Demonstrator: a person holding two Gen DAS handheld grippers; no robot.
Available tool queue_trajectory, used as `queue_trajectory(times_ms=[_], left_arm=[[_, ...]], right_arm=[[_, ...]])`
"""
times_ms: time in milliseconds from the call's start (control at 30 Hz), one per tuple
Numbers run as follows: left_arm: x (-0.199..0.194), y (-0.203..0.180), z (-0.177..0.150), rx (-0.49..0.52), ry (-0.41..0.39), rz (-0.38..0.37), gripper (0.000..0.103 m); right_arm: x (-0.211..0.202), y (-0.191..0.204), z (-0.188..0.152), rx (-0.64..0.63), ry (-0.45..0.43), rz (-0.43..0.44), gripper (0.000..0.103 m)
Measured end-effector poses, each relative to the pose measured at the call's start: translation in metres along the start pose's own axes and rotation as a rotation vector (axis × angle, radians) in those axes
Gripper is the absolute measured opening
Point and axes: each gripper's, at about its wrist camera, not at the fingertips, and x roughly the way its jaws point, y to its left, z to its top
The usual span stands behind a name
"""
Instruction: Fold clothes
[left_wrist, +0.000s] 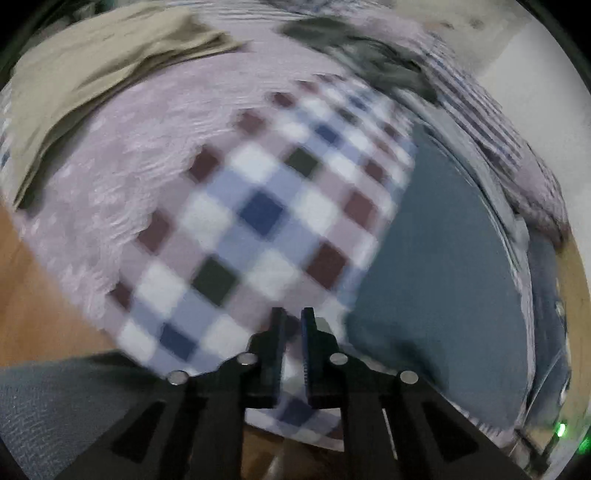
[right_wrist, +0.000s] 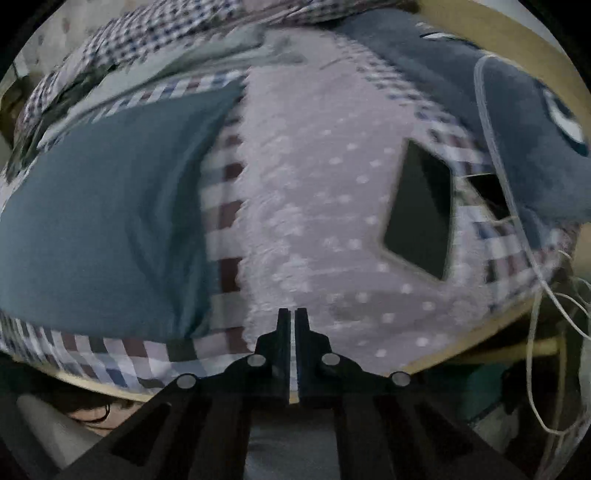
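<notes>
A folded teal garment (left_wrist: 443, 258) lies flat on the bed, to the right of my left gripper (left_wrist: 293, 314). The left gripper's jaws are nearly together above the checked sheet (left_wrist: 258, 206), with nothing between them. In the right wrist view the same teal garment (right_wrist: 103, 206) lies at the left. My right gripper (right_wrist: 293, 312) is shut and empty over the pink lace blanket (right_wrist: 314, 184), near the bed's front edge. A beige garment (left_wrist: 92, 66) and a dark grey garment (left_wrist: 369, 55) lie crumpled at the far side. Both views are blurred by motion.
A dark phone (right_wrist: 421, 210) lies on the pink blanket at the right. Behind it sits a blue-grey plush toy (right_wrist: 517, 110), with a white cable (right_wrist: 498, 155) trailing over the bed edge (right_wrist: 480, 343). Wooden floor (left_wrist: 37, 314) shows at the left.
</notes>
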Motion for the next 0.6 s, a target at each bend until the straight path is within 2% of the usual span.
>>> queue_trajectory(times_ms=[33, 67, 100, 167, 200, 267, 300, 500, 600], left_arm=[[-0.003, 0.003, 0.001, -0.020, -0.005, -0.037, 0.008], [-0.006, 0.004, 0.001, -0.024, -0.016, -0.081, 0.018], [-0.009, 0.004, 0.001, -0.027, -0.026, -0.124, 0.038], [-0.013, 0.001, 0.000, -0.024, -0.036, -0.207, 0.060], [-0.012, -0.001, -0.001, -0.020, -0.027, -0.248, 0.061], [-0.008, -0.004, -0.003, -0.022, 0.008, -0.318, 0.062], [-0.004, -0.005, -0.005, -0.027, 0.032, -0.348, 0.062], [0.028, -0.009, -0.013, -0.135, 0.166, -0.474, 0.063], [0.037, -0.008, -0.010, -0.164, 0.176, -0.489, 0.068]], right_arm=[[-0.008, 0.001, 0.000, 0.009, -0.028, 0.012, 0.004], [-0.016, 0.005, 0.000, 0.012, -0.059, 0.029, 0.005], [-0.024, 0.011, -0.001, 0.011, -0.091, 0.046, 0.005], [-0.039, 0.033, 0.000, -0.024, -0.164, 0.087, 0.010], [-0.045, 0.046, 0.000, -0.052, -0.195, 0.104, 0.015], [-0.056, 0.085, -0.003, -0.132, -0.260, 0.142, 0.033], [-0.060, 0.103, -0.005, -0.173, -0.285, 0.159, 0.035], [-0.073, 0.222, -0.036, -0.483, -0.423, 0.205, 0.037], [-0.067, 0.274, -0.056, -0.637, -0.454, 0.224, 0.050]])
